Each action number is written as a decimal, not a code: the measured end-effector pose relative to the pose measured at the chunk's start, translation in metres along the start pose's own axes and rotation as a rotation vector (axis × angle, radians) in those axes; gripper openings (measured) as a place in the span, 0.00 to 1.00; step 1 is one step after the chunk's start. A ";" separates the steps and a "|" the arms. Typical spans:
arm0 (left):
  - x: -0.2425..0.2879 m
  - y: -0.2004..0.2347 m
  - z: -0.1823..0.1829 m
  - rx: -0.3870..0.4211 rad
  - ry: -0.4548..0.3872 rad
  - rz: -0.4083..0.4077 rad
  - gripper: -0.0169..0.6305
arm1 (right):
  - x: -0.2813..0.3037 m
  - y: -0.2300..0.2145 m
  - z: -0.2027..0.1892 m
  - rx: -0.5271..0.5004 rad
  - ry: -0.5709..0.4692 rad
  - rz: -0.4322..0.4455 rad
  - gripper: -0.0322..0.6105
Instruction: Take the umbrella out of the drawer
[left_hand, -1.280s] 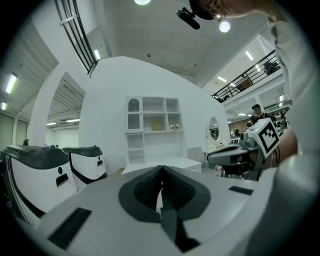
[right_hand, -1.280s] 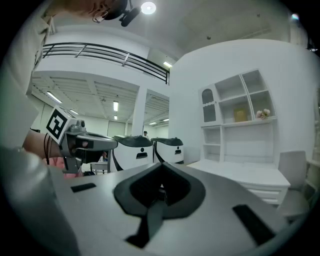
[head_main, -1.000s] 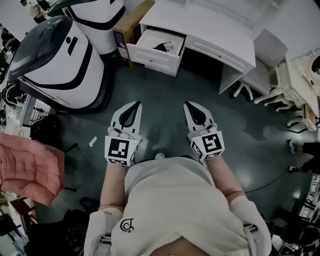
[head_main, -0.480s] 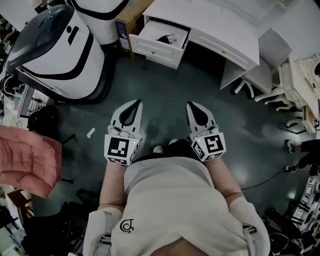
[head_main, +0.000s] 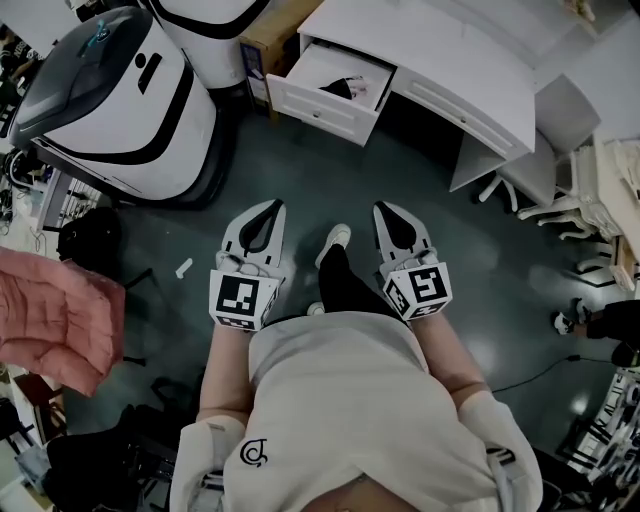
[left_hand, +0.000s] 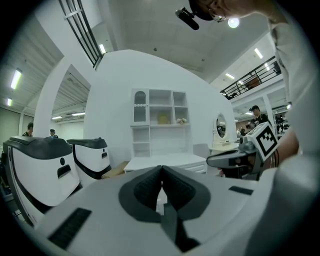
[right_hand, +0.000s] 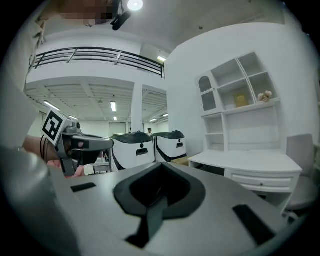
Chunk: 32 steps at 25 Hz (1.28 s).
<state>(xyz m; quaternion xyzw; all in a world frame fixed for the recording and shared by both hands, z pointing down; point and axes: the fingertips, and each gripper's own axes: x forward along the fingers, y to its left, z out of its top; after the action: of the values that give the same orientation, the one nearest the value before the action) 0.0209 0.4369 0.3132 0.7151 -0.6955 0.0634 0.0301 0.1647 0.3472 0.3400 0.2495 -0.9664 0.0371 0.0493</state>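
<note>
Umbrella (head_main: 341, 88) half-hidden in open drawer (head_main: 322, 110); left tongs (head_main: 268, 208), right tongs (head_main: 385, 209) pressed together, empty.

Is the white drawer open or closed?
Open. The drawer sticks out from the desk, and a dark thing shows inside it.

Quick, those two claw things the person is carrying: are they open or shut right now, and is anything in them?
Left gripper: closed, holding nothing.
Right gripper: closed, holding nothing.
</note>
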 end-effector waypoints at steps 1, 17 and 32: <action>0.011 0.007 0.001 -0.002 0.001 0.008 0.05 | 0.012 -0.007 0.001 0.001 -0.002 0.006 0.06; 0.248 0.087 0.041 0.012 0.031 -0.001 0.05 | 0.201 -0.170 0.041 0.006 -0.010 0.036 0.06; 0.394 0.119 0.019 0.019 0.121 -0.116 0.05 | 0.281 -0.264 0.022 0.057 0.043 -0.066 0.06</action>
<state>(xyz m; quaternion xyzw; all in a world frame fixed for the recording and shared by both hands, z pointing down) -0.0872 0.0408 0.3414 0.7495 -0.6490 0.1112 0.0690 0.0464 -0.0200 0.3623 0.2816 -0.9549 0.0685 0.0641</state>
